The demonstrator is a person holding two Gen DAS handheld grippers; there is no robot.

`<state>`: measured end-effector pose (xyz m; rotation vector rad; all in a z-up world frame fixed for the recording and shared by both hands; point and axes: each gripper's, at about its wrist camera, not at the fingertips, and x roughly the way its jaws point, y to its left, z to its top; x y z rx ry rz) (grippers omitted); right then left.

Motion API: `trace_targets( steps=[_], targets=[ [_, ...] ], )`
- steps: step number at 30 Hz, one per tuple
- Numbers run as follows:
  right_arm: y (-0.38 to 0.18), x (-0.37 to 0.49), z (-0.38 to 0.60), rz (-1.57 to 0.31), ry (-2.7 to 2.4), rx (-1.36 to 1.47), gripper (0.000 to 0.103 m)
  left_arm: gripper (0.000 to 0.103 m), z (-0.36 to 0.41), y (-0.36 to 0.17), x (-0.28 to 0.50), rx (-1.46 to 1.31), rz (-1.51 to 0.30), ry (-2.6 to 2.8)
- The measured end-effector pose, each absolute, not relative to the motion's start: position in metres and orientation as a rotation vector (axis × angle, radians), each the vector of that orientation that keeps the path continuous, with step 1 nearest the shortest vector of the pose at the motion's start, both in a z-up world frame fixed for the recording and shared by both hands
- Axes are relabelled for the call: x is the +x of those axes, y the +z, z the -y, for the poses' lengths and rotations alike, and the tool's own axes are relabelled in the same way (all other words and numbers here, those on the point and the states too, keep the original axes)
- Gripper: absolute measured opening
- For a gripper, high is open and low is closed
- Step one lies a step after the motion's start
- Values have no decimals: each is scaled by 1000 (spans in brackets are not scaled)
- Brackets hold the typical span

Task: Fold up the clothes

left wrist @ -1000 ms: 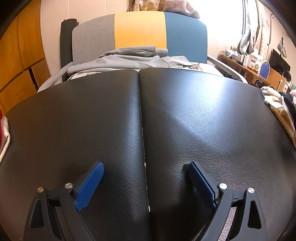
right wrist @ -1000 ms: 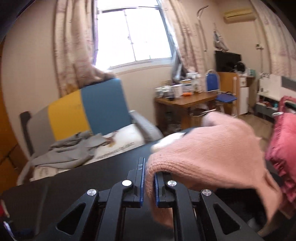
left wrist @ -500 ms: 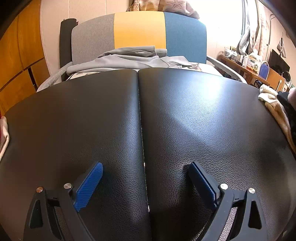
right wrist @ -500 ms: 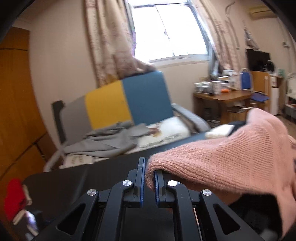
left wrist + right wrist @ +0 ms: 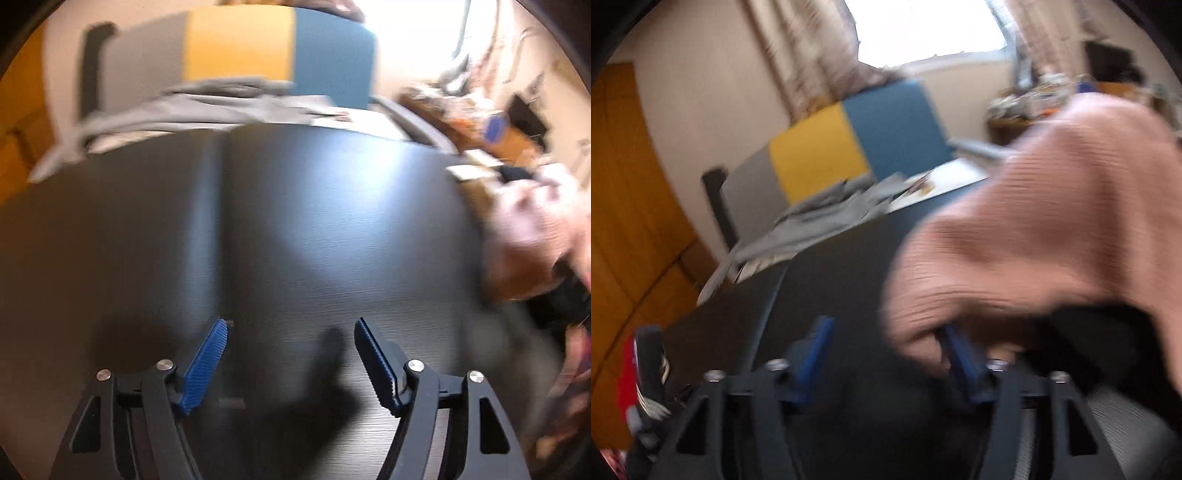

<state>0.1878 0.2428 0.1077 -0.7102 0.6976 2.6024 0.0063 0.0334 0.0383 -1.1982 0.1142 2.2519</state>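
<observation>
Now the pink sweater (image 5: 1052, 221) hangs over the right gripper (image 5: 886, 354), bunched and blurred, its near edge draped against the right-hand blue pad (image 5: 964, 354); the left-hand pad stands clear of it. Right jaws have just been opening and are spread wide, so the knit is released, not pinched, though cloth still lies between and over them. Sweater sits above the right side of the black table (image 5: 831, 288), reaching up and away to the right; its long axis can't be read through the blur.

In the left wrist view the sweater (image 5: 532, 240) is a pink smear at the table's right edge, well off to the right of the left gripper (image 5: 290, 354). Left jaws have just been closing a little, yet stay apart with nothing between them, only bare table (image 5: 314, 221) beneath.

Right hand is far nearer; likely step is dropping the sweater flat for spreading, and the left must travel right to reach it.

Behind: chair (image 5: 240, 48) with grey clothes (image 5: 207, 107).
</observation>
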Motion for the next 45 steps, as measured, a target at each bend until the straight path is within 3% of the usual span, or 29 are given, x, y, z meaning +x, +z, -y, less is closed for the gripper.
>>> trace_targets(
  steps=[4, 9, 11, 18, 20, 24, 25, 26, 28, 29, 31, 36, 38, 42, 45],
  targets=[
    [95, 252, -263, -727, 2377, -673, 78, 72, -97, 89, 45, -908, -191, 2126],
    [58, 272, -290, -798, 2238, -780, 78, 73, -194, 149, 96, -582, -438, 1928],
    [62, 265, -282, -729, 2252, -790, 79, 73, -223, 163, 108, -540, -484, 1864],
    [66, 216, -254, -414, 2269, -919, 90, 73, -301, 157, 88, -745, -349, 1716],
    [68, 206, -251, -404, 2283, -895, 91, 73, -319, 152, 87, -810, -332, 1669],
    [78, 190, -250, -424, 2305, -874, 93, 72, -359, 118, 96, -866, -575, 1742],
    [81, 184, -252, -452, 2313, -861, 93, 59, -364, 105, 96, -911, -647, 1735],
    [85, 179, -254, -480, 2320, -847, 93, 35, -368, 94, 95, -973, -681, 1698],
    [95, 177, -262, -598, 2331, -793, 92, 16, -362, 89, 91, -1043, -591, 1659],
    [101, 179, -266, -672, 2336, -754, 92, 12, -357, 93, 90, -1054, -535, 1658],
    [114, 186, -282, -895, 2340, -588, 92, 11, -347, 101, 95, -1033, -490, 1654],
    [158, 133, -326, -1047, 2229, -425, 92, 10, -320, 120, 116, -942, -452, 1633],
    [182, 107, -333, -930, 2198, -418, 92, 9, -301, 131, 124, -915, -400, 1620],
    [182, 186, -360, -826, 2212, -353, 93, 8, -290, 152, 140, -846, -347, 1582],
    [164, 214, -371, -927, 2249, -369, 94, 8, -304, 160, 135, -834, -314, 1545]
  ],
)
